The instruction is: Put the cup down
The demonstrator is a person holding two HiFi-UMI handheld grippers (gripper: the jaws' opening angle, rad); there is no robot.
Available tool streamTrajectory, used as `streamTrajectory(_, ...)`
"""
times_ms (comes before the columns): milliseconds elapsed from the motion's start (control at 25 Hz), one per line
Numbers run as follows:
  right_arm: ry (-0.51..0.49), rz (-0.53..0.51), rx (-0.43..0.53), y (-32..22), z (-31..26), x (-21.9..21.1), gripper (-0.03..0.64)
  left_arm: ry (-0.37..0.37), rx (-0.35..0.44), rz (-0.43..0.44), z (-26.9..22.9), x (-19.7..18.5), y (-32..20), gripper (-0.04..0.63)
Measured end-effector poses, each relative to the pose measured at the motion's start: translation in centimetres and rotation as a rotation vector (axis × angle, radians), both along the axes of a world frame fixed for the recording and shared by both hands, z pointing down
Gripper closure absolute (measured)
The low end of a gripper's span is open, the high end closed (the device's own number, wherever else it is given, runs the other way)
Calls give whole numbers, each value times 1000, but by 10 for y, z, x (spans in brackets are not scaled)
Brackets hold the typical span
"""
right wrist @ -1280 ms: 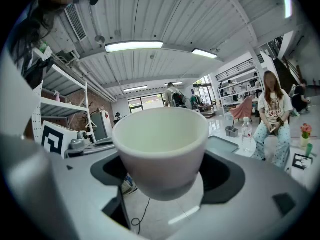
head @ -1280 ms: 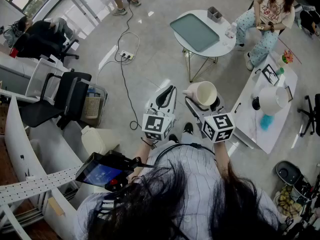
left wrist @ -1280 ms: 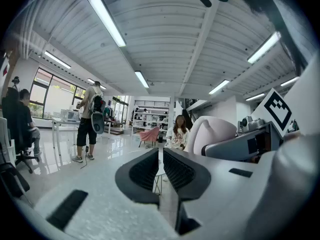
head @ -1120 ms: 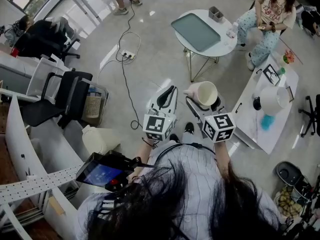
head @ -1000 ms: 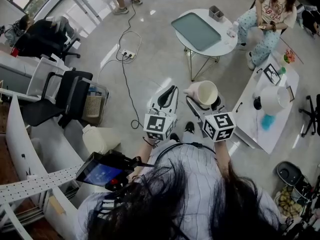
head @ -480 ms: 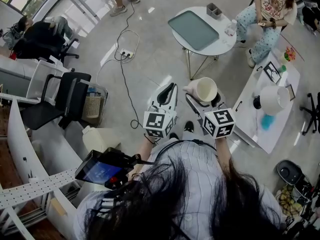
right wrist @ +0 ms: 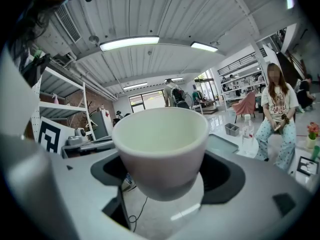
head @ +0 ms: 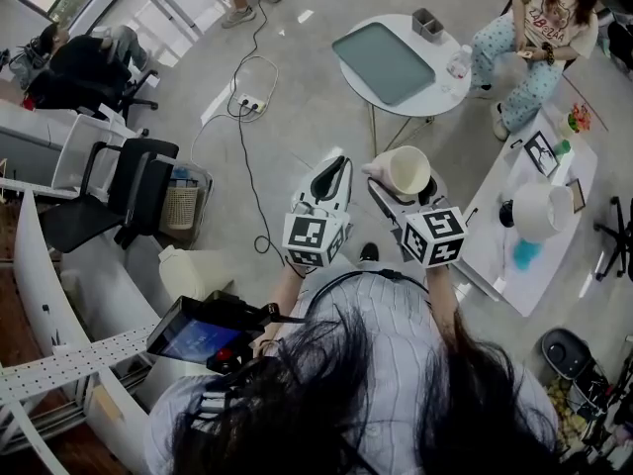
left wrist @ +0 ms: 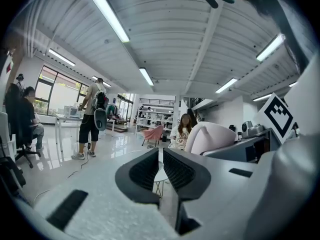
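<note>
A: What does the right gripper [right wrist: 165, 176] have?

B: Its 2 jaws are closed on the cup [right wrist: 160, 144], 1 dark pad on each side of the lower body. The cup is cream-white, and it looks empty, with its open mouth showing to the gripper's camera.

A: Where is the cup, then?

B: In the air, above the glossy floor [head: 307, 117] in front of the person. It rests on no surface. In the head view it sits short of the round white table [head: 435, 97].

A: And the left gripper [left wrist: 161, 166]?

B: Its jaws are drawn together to a thin slit with nothing between them. It is held just beside the right one, the 2 marker cubes apart from each other.

A: What stands on the round table?

B: A grey-green tray [head: 384, 62] covers most of the top. A small grey box [head: 427, 25] is at the far edge and a clear bottle [head: 458, 62] stands near the right rim.

A: Further out?

B: A seated person [head: 534, 47] is beyond that table at the upper right. A long white table [head: 495, 236] runs along the right with several small items on it. To the left, a cable [head: 247, 166] trails across the floor from a power strip [head: 247, 107], and a black office chair [head: 129, 191] stands by a white desk.
</note>
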State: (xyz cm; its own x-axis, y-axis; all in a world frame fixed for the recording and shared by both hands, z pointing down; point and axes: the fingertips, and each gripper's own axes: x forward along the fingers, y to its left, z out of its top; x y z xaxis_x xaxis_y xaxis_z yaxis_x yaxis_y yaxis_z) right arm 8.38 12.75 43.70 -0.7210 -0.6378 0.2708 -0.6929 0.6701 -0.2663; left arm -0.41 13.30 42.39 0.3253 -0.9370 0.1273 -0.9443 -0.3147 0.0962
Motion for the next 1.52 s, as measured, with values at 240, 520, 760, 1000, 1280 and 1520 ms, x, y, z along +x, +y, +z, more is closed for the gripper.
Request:
streamTrajectory(240,0,-13,-14,-14,6,1,204,-1,-17,-12,6,2,-10,557)
streamTrajectory(520,-1,-17,-36,-30,13,-6,204,-3,-37,-24,11,-8,-22,557)
streamTrajectory(760,-6,1,-60,-63,23,-20,204,-19,-53,-10,19,-24,-57,557)
streamTrajectory(1000,-1,31,-74,-113,27,-45,204,-7,-55,37,23,-46,-112,557)
streamTrajectory(1280,20,79,-95,-170,27,-72,204,10,-30,105,9,-71,-186,557)
streamTrajectory(1520,16,140,-111,-217,27,-95,204,19,-39,163,9,-94,-236,557)
